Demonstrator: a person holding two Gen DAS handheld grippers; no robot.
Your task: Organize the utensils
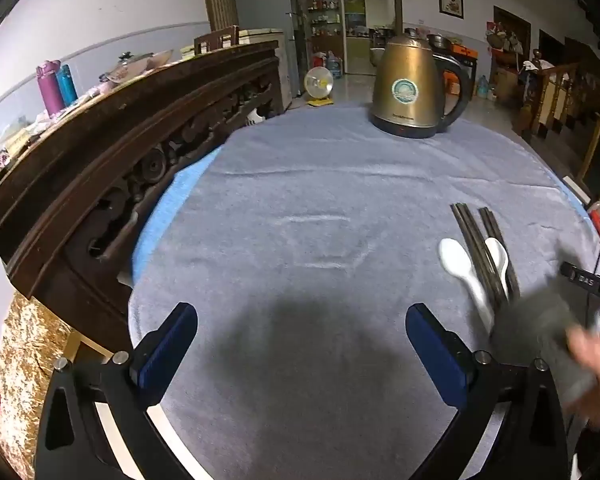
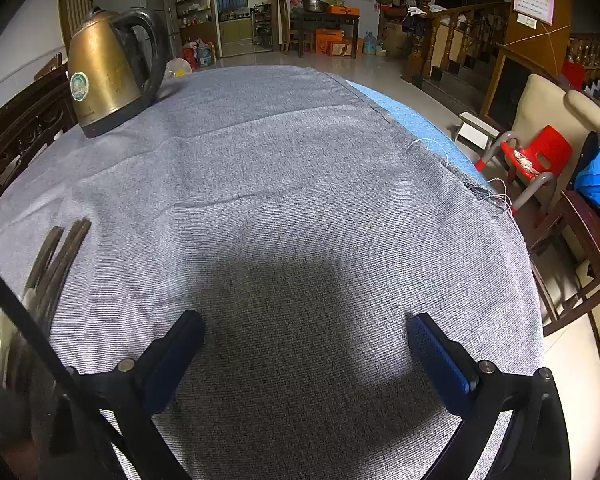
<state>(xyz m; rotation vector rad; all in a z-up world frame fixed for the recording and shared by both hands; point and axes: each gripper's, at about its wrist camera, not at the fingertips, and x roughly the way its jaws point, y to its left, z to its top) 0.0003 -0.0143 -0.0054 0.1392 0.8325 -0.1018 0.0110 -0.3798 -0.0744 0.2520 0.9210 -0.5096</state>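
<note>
Nothing sorted yet, by the look of it. Left claw (image 1: 301,316) spread wide, empty, over bare grey cloth on the table (image 1: 320,184). Right claw (image 2: 305,322) likewise wide, nothing btwn the pads. Utensils lie bunched at approx 3 o'clock in left view: dark chopsticks (image 1: 482,252) across two white spoons (image 1: 460,268). Kettle (image 1: 410,88) at 12, well apart. All picking & arranging remains.

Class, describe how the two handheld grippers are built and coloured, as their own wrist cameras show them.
The left gripper and the right gripper look alike: black angled frames with silver bolt heads, each bearing two flat fingers faced with ribbed dark blue pads. A thin black cable crosses the right view.
</note>
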